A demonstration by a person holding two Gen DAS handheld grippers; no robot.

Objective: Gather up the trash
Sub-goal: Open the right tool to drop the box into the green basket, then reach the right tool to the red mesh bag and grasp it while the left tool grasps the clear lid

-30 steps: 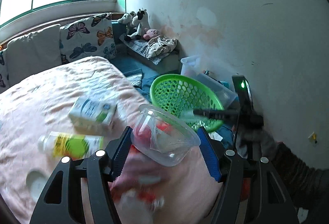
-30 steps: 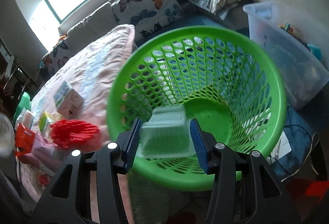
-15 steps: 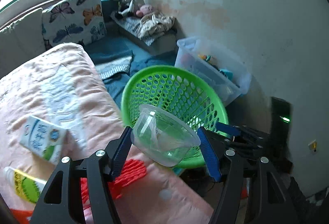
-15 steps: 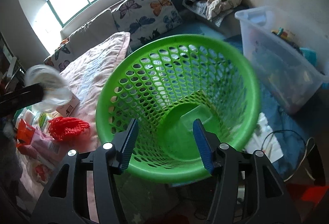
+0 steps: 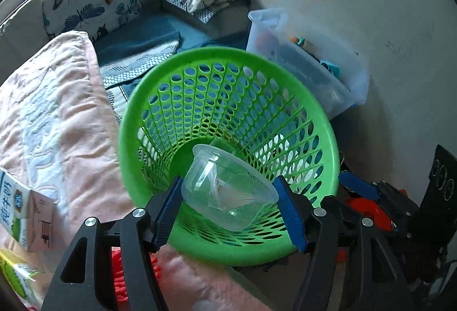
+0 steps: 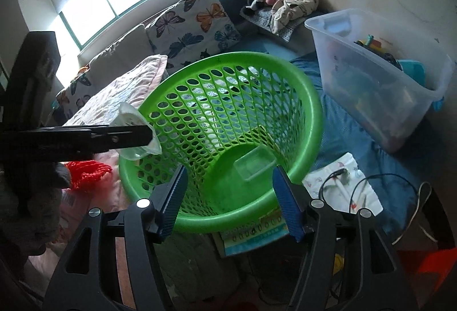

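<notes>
My left gripper (image 5: pixel 230 204) is shut on a clear round plastic cup (image 5: pixel 228 191) and holds it over the near rim of the green mesh basket (image 5: pixel 300 99). My right gripper (image 6: pixel 228 194) is open and empty above the same basket (image 6: pixel 311 114). A clear rectangular plastic tub (image 6: pixel 254 165) lies on the basket's bottom. In the right wrist view the left gripper (image 6: pixel 137 136) shows from the side at the basket's left rim, with the cup (image 6: pixel 134 125) in it. A milk carton (image 5: pixel 22 202) and a yellow-green packet (image 5: pixel 17 276) lie on the pink blanket.
A pink blanket (image 5: pixel 48 116) covers the bed left of the basket. A red mesh bag (image 6: pixel 85 171) lies on it. A clear storage bin (image 6: pixel 380 82) stands right of the basket by the wall. Cables and a cloth (image 6: pixel 342 182) lie on the floor.
My left gripper has carried the cup from over the bed to the basket's rim. My right gripper let go of the rectangular tub, which now lies in the basket, and has drawn back.
</notes>
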